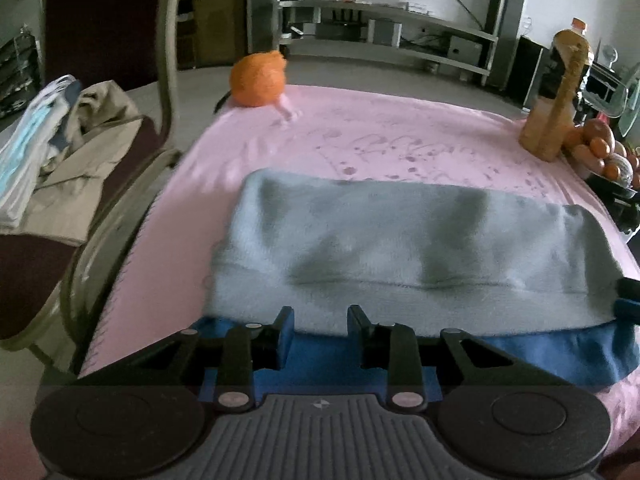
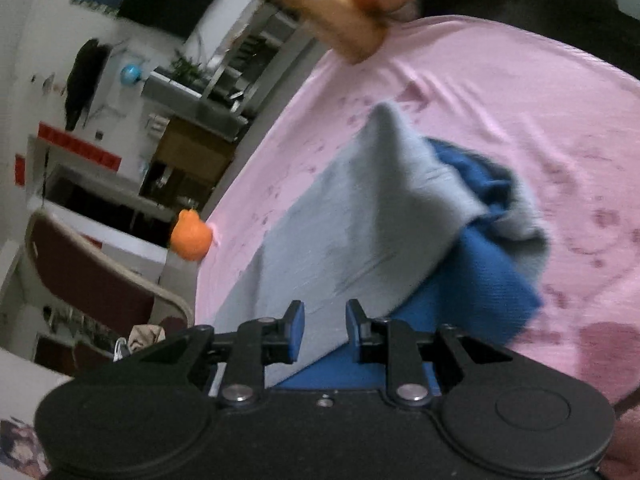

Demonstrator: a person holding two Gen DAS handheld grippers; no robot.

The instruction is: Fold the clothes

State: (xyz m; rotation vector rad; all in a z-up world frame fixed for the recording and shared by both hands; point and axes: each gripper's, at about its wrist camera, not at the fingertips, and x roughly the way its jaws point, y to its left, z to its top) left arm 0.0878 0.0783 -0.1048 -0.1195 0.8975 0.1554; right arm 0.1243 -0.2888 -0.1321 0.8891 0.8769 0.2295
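A garment, grey fleece inside (image 1: 400, 248) and blue outside (image 1: 560, 356), lies folded on a pink tablecloth (image 1: 360, 128). My left gripper (image 1: 320, 320) is open at the garment's near edge, its jaws standing over the blue layer and the grey hem. The tip of my right gripper (image 1: 628, 300) shows at the garment's right end. In the right wrist view the grey side (image 2: 360, 220) is draped over the blue side (image 2: 480, 280), bunched at the far end. My right gripper (image 2: 324, 320) is open, with the cloth's edge lying between its jaws.
An orange plush toy (image 1: 260, 80) sits at the cloth's far left. A juice bottle (image 1: 560, 92) and a fruit bowl (image 1: 604, 152) stand at the far right. A chair (image 1: 120, 140) with piled clothes (image 1: 60, 152) stands left of the table.
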